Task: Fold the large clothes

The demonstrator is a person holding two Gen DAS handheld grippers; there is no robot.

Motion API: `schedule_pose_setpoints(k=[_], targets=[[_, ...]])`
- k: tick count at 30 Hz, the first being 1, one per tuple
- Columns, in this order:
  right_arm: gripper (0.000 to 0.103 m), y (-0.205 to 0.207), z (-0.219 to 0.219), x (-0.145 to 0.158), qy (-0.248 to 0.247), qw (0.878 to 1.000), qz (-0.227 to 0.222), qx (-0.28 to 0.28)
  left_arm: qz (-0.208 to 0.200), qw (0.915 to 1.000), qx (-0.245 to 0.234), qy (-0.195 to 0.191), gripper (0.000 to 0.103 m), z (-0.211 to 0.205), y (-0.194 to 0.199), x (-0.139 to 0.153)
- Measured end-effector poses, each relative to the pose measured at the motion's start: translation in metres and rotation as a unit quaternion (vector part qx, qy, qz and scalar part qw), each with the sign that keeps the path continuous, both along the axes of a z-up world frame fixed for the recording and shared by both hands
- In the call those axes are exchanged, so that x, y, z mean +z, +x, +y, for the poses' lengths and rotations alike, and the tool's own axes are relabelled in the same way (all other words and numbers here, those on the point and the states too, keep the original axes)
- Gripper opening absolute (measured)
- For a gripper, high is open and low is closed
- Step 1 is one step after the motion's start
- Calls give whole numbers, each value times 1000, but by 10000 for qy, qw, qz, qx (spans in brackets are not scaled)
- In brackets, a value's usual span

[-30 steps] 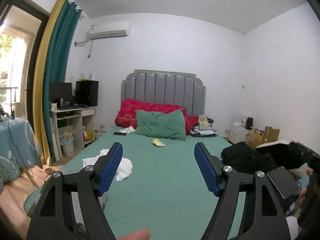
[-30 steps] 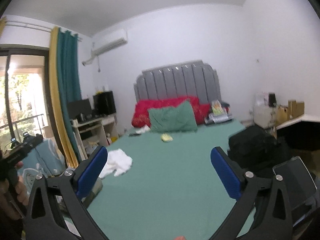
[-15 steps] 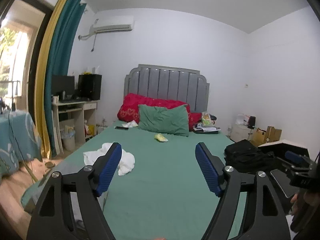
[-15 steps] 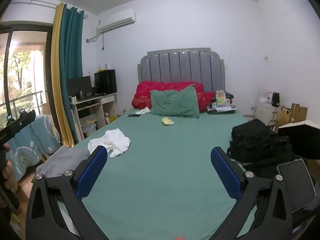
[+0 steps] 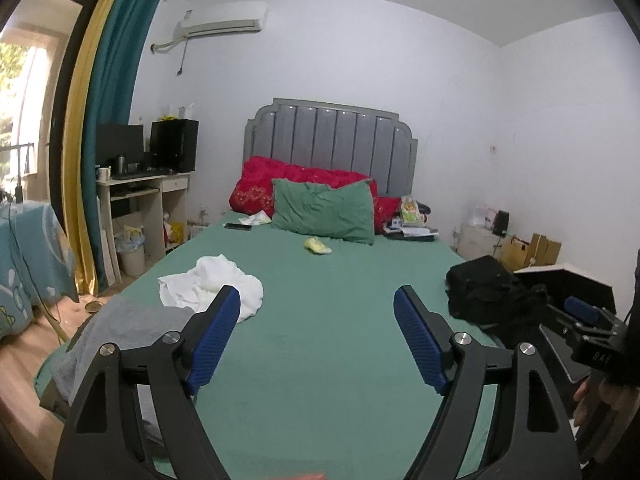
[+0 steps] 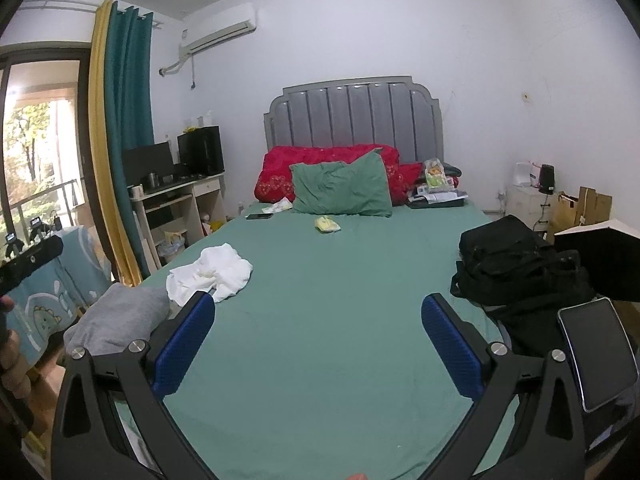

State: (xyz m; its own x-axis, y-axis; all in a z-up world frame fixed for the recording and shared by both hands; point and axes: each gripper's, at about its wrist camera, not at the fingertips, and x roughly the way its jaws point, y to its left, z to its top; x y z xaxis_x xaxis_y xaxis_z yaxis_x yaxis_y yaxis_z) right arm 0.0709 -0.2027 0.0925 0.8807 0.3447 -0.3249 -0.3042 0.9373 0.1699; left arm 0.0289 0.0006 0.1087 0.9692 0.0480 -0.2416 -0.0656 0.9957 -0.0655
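A crumpled white garment [image 5: 212, 288] lies on the left side of the green bed [image 5: 320, 340]; it also shows in the right wrist view [image 6: 210, 276]. A grey garment [image 5: 120, 332] lies bunched at the bed's near left corner, also in the right wrist view [image 6: 120, 316]. My left gripper [image 5: 316, 320] is open and empty above the foot of the bed. My right gripper [image 6: 318, 328] is open and empty there too. Both are well short of the clothes.
A black bag [image 6: 516, 264] and a tablet [image 6: 596, 348] lie on the bed's right side. A green pillow [image 6: 340, 188], red quilt [image 6: 328, 160], phone [image 6: 259, 216] and small yellow item [image 6: 327, 224] lie at the head. A desk [image 5: 144, 196] stands at left.
Both grippers have tilted downward and moved a little toward the bed, bringing the grey garment into view. The jaws stay open.
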Motion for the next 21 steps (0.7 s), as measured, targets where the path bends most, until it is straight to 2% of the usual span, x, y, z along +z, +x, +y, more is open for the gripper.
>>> schedule_pose_setpoints(k=[21], targets=[[102,2,-2,1,-3,10000,13,9,28,10000,-64,-40,82,-10,4,-1]])
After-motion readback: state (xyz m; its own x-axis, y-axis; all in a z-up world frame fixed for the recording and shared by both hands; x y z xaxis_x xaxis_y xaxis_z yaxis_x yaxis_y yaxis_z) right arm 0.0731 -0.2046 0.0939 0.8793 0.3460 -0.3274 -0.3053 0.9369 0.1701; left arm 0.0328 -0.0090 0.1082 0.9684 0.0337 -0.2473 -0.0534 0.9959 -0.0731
